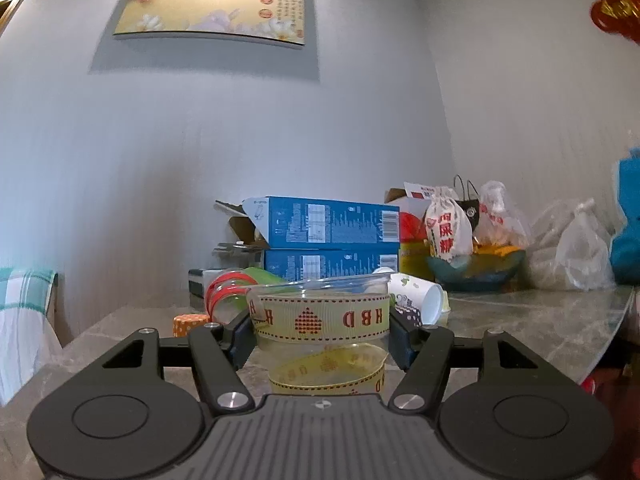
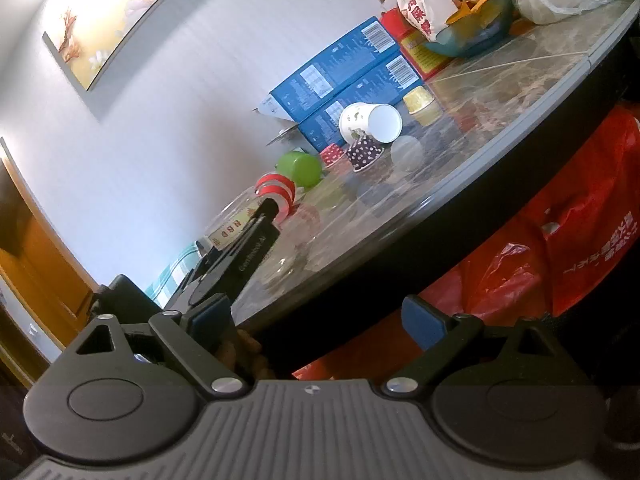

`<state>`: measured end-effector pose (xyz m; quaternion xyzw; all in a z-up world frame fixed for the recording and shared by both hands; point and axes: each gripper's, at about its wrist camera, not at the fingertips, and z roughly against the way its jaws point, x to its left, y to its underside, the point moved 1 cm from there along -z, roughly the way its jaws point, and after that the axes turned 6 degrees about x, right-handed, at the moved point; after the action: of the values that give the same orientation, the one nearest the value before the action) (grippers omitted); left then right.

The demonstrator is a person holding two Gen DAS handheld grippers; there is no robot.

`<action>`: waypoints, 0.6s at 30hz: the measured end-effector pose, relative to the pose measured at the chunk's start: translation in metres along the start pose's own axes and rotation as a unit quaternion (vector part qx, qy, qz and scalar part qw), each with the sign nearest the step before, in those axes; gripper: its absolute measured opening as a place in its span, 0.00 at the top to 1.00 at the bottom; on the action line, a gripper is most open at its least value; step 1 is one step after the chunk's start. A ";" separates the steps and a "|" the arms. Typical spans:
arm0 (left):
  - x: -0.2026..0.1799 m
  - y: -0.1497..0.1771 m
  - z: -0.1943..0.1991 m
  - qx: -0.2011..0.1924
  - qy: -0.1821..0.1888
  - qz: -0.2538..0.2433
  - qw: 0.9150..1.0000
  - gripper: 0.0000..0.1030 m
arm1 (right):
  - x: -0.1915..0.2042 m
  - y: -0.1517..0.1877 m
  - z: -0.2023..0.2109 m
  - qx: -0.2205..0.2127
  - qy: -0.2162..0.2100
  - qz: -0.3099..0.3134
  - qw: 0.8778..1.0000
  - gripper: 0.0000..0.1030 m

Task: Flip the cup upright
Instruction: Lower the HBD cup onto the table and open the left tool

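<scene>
— 2 tools in use. Which one has the cup?

— The left tool [image 1: 322, 330]. Its 2 pads are closed against the sides of the clear cup [image 1: 320, 320], the one with the "HBD" ribbon band. The cup sits mouth-up between the pads, rim slightly tilted, base just above or on the worktop [image 1: 520, 320]; contact cannot be confirmed.

— And its long axis?

— Near vertical, crossing the line of the fingers at a right angle. The cup lies directly ahead of the left tool, centred in the grip. Judgement: the flip looks nearly complete; what remains is to level the cup, seat it and release.

— The right tool?

— The right tool [image 2: 318, 322] is spread wide with nothing between its pads, held below the worktop edge and well apart from the cup. The left is clearly the nearer.

— Count of the rest?

— 2 blue boxes [image 1: 328, 226], stacked. 1 white paper cup [image 2: 370, 122] on its side. 1 green cup [image 2: 300, 168] tipped over. 1 red-striped clear cup [image 2: 276, 192] behind the held one. 2 small dotted cups [image 2: 352, 152], 1 yellow cup [image 2: 418, 100], 1 orange dotted cup [image 1: 190, 324].
</scene>
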<state>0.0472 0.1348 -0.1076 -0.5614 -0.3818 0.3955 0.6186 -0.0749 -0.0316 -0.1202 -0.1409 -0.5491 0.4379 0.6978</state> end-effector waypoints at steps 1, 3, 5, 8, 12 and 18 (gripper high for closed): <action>0.000 0.000 0.001 0.003 0.001 -0.003 1.000 0.33 | 0.001 0.000 0.000 0.000 -0.001 0.001 1.000 0.09; -0.001 0.000 0.002 0.007 -0.003 -0.006 1.000 0.27 | 0.002 0.000 0.001 -0.001 0.000 0.002 1.000 0.08; 0.000 -0.001 0.003 0.011 0.002 -0.005 1.000 0.11 | 0.003 0.000 0.002 -0.001 0.001 0.003 1.000 0.08; 0.002 -0.001 0.005 0.017 0.005 -0.008 1.000 0.07 | 0.004 0.001 0.003 -0.001 0.002 0.003 1.000 0.08; 0.005 0.000 0.005 0.044 0.017 -0.012 0.999 0.04 | 0.009 0.002 0.004 -0.002 0.000 0.008 1.000 0.08; 0.023 -0.003 0.063 0.053 0.076 -0.023 0.995 0.04 | 0.019 0.004 0.009 -0.011 0.004 0.027 1.000 0.07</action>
<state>-0.0009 0.1804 -0.0995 -0.5474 -0.3246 0.3572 0.6837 -0.0848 -0.0176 -0.1075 -0.1653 -0.5473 0.4495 0.6863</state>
